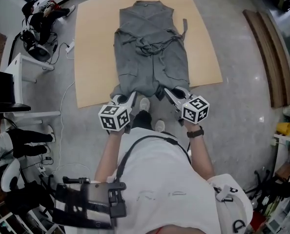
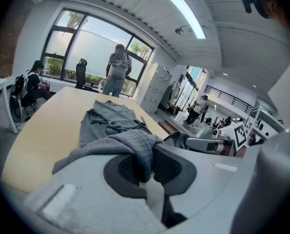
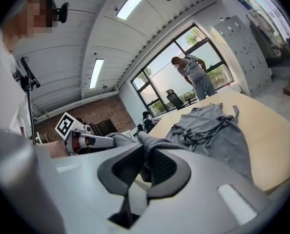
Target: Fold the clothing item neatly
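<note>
Garment (image 1: 152,48), grey, sleeveless, belt tied at the waist, lies spread flat on a tan board (image 1: 93,57) on the floor, collar at the far end. Left gripper (image 1: 129,97): jaws clamped narrow on the near-left hem corner. Right gripper (image 1: 168,91): jaws clamped narrow on the near-right hem corner. Both corners are raised off the board, with the cloth bunched at the pads. The person's shoes (image 1: 144,104) stand between the grippers.

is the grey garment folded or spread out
Spread out: the grey garment lies flat on the tan board, hem pinched by left hand-held gripper and right hand-held gripper.
</note>
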`<state>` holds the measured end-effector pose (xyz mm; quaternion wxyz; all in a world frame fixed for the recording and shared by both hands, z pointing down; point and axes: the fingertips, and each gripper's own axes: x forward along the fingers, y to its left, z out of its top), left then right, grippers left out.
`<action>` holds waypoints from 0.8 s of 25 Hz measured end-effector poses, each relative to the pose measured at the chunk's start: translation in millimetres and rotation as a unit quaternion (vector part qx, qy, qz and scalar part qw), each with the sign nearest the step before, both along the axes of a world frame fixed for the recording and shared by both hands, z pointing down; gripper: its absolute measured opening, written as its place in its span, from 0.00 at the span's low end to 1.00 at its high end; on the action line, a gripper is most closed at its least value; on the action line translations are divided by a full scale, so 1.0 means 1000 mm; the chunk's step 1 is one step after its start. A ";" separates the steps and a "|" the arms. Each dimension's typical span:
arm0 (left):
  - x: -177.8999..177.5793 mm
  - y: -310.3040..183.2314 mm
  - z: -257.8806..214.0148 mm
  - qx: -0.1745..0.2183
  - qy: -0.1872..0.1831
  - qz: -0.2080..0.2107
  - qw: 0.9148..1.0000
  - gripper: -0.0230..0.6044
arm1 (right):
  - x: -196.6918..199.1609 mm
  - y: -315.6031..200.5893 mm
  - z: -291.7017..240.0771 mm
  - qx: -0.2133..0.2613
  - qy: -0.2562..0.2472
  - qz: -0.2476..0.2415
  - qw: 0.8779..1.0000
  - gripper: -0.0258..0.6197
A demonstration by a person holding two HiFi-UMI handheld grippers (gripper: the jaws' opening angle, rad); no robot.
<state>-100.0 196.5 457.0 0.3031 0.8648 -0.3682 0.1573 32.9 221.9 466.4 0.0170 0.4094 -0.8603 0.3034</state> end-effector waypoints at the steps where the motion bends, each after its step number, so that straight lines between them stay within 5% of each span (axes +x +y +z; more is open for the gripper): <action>1: 0.005 -0.007 -0.002 0.005 -0.002 0.008 1.000 0.07 | 0.004 -0.006 -0.002 0.003 0.011 0.001 1.000 0.08; 20: 0.072 -0.324 -0.052 0.069 0.022 0.043 0.996 0.07 | 0.057 -0.313 -0.064 0.063 0.152 -0.033 0.986 0.09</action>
